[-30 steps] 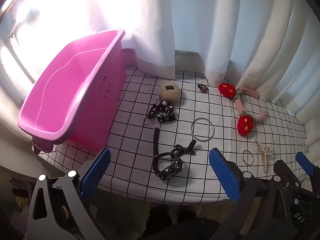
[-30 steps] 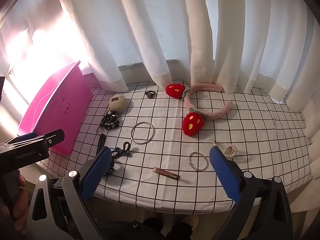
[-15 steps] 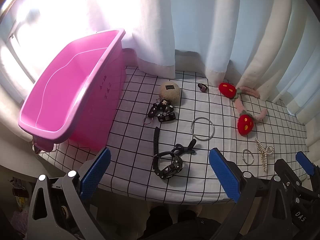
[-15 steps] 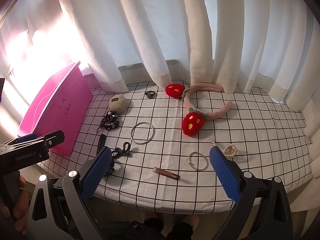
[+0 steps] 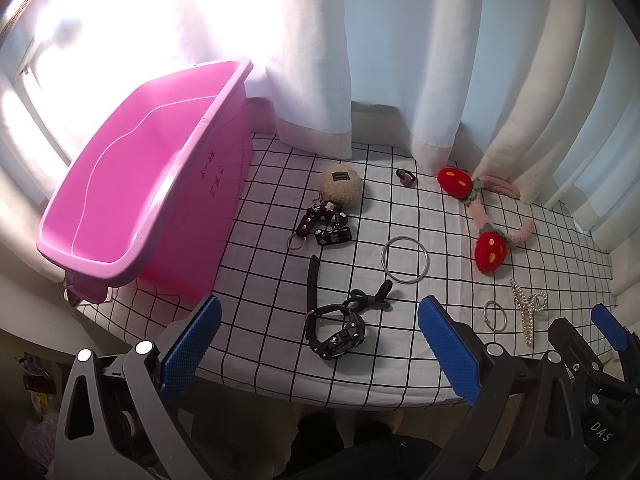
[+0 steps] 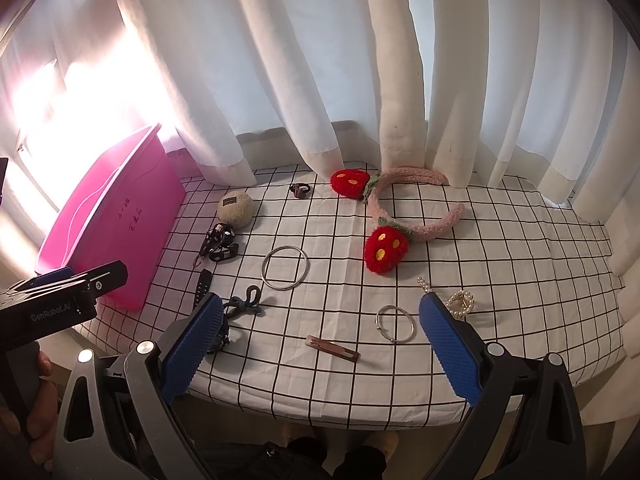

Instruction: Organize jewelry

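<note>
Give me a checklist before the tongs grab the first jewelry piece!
1. Left tongs open and holding nothing: ok.
2. Right tongs open and holding nothing: ok.
3. Pink bin upright with room inside: ok.
4. Brown hair clip lies flat, apart from the small silver ring: ok.
5. Black watch free of the dark hair tie: not ok, they touch.
6. Pearl hair claw fully visible: not ok, a right tong finger hides part.
</note>
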`<state>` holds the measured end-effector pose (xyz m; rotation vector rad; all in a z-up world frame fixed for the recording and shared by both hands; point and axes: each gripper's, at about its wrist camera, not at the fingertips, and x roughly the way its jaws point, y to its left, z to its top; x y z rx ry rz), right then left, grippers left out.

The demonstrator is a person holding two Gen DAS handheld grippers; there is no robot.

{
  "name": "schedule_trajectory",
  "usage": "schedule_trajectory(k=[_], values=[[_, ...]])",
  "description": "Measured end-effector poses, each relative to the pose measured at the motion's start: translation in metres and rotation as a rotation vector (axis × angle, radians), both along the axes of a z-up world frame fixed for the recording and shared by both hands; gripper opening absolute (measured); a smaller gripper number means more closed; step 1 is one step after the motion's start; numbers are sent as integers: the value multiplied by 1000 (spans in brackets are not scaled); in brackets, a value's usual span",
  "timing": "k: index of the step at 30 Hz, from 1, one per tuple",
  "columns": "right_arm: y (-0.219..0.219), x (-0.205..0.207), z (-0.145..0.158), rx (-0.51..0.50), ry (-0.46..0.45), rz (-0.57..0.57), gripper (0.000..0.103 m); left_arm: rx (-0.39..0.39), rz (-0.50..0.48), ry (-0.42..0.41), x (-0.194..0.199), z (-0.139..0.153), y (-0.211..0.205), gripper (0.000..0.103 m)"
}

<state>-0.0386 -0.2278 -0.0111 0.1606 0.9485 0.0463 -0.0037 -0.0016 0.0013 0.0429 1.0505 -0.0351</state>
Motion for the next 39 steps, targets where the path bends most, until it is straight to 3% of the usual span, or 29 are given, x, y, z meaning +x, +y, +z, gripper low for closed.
schedule_trajectory(k=[13,24,33,39], values=[[-5,-2,-13,14,12,3,94,-15,6,37,2,-14,3,97],[-34,-14,-68,79,90,-16,94,17,65,143,-7,-75,26,97],[-57,-17,-115,96,145,-42,94,-68,39,131,-12,-127,23,97],[-77,-12,-139,64,156,-95,94,-78,22,107,-6,-150,13,97]])
